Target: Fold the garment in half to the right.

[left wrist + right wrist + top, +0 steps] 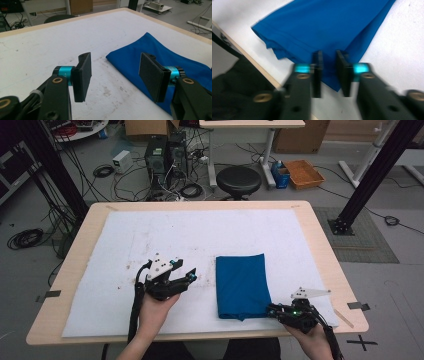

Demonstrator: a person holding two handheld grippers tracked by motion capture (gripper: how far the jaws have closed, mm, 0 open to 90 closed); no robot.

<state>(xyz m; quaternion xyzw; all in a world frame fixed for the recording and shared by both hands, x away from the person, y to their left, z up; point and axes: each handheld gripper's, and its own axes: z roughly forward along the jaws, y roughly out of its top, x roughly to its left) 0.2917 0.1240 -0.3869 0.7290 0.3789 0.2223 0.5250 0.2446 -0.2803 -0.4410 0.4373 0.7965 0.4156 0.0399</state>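
While one folded blue cloth (pixel 241 286) lies on the white mat (pixel 125 245), long axis running from the near edge toward the far edge, the left gripper (pixel 190 276) hovers beside it, jaws wide. The right gripper (pixel 270 309), jaws narrowly parted, sits at its near right corner.

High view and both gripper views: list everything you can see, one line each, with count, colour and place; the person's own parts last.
cloth: 1, blue, folded, on the sheet right of centre
sheet: 1, white, stained, covering the table
table: 1, light wood, centre
stool: 1, black, behind the table
computers: 2, black, floor behind the table
tray: 1, orange, floor at the back right
boxes: cardboard, brown, at the back
cables: several, black, floor at the left
left tool: 1, black, jaws wide apart, left of the cloth
right tool: 1, black, small gap between jaws, at the cloth's near right corner
hands: 2, near edge
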